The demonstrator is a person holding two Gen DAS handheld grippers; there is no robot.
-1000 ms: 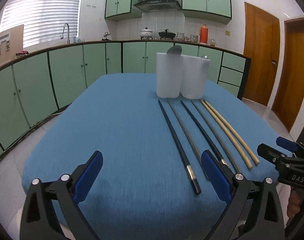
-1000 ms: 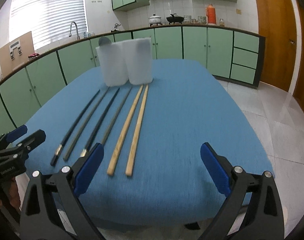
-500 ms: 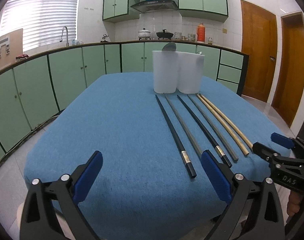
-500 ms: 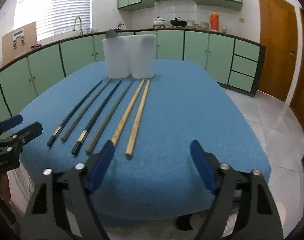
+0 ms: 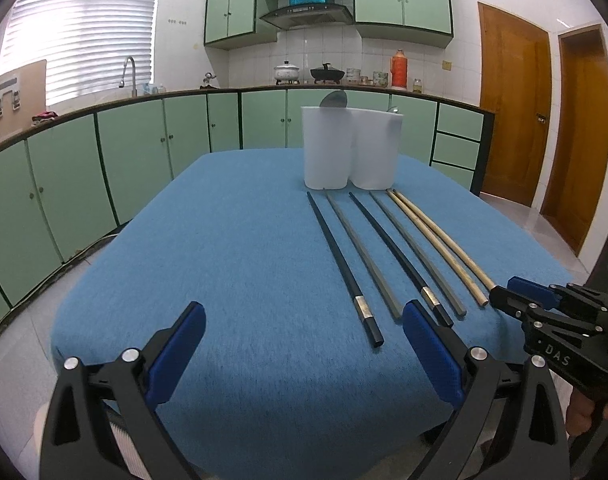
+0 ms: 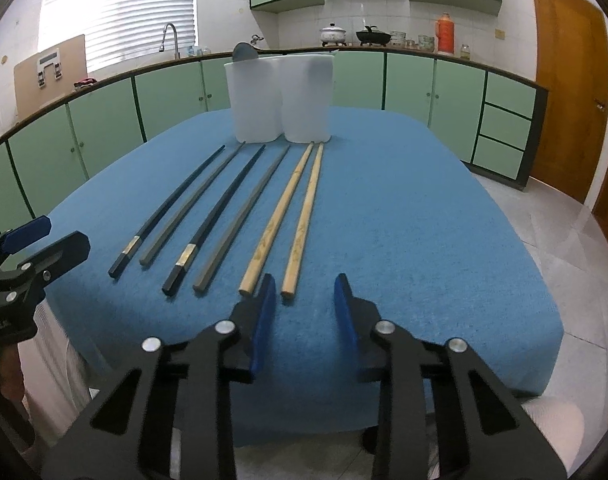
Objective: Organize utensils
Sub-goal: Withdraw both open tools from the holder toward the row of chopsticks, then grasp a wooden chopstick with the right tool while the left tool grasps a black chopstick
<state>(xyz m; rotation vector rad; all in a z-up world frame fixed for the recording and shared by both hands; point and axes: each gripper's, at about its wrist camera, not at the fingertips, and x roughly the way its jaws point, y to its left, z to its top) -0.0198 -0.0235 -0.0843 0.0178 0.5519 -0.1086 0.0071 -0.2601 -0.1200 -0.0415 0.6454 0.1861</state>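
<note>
Several chopsticks lie side by side on the blue tablecloth (image 5: 232,248): two black ones (image 5: 343,268) (image 6: 212,220), two grey ones (image 6: 244,216) and two bamboo ones (image 6: 304,216) (image 5: 435,244). Two white holders (image 5: 327,148) (image 6: 305,98) stand at their far ends; a spoon (image 5: 333,100) sticks out of the left one. My left gripper (image 5: 304,348) is open and empty over the table's near edge. My right gripper (image 6: 302,312) is narrowly open and empty, just short of the bamboo chopsticks' near ends.
Green kitchen cabinets (image 5: 116,160) curve around behind the table, with a sink tap (image 5: 130,74) and pots (image 5: 288,72) on the counter. Brown doors (image 5: 511,116) stand at the right. Tiled floor (image 6: 563,240) surrounds the table.
Both grippers have drawn back toward the table's near edge. My right gripper's jaws have narrowed from wide open to a small gap. The chopsticks have not moved.
</note>
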